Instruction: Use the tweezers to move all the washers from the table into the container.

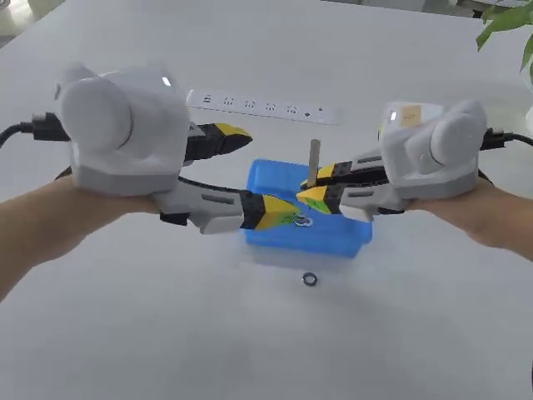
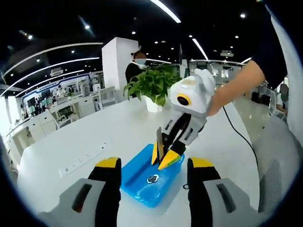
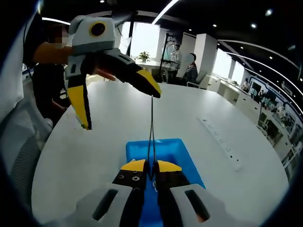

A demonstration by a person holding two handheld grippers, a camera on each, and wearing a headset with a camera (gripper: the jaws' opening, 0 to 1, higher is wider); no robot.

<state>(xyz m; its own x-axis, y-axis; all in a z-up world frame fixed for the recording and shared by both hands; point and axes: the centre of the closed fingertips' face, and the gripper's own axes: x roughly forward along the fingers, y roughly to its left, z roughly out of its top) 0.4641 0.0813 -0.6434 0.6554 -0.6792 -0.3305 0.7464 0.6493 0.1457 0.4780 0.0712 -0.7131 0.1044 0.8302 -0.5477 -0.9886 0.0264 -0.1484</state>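
While one loose washer (image 1: 310,280) lay flat on the white table (image 1: 250,350) just near of the blue container (image 1: 333,237), a second washer (image 1: 301,221) was noted inside it, beside a green mark too small to be read. The tweezers (image 1: 315,162) were clamped roughly upright in the right gripper (image 1: 310,185), over the container; which end pointed down could not be told. The loose washer was judged to lie nearward of the tool, with the container's near wall between, so a pull toward the person and a descent would be called for. Being a ring, it offered no long axis. The left gripper (image 1: 266,172) was held spread wide and empty, left of the container; both grippers were judged about equally close to the loose washer. A white power strip (image 1: 262,107) was recorded on the far side; its markings were not legible.
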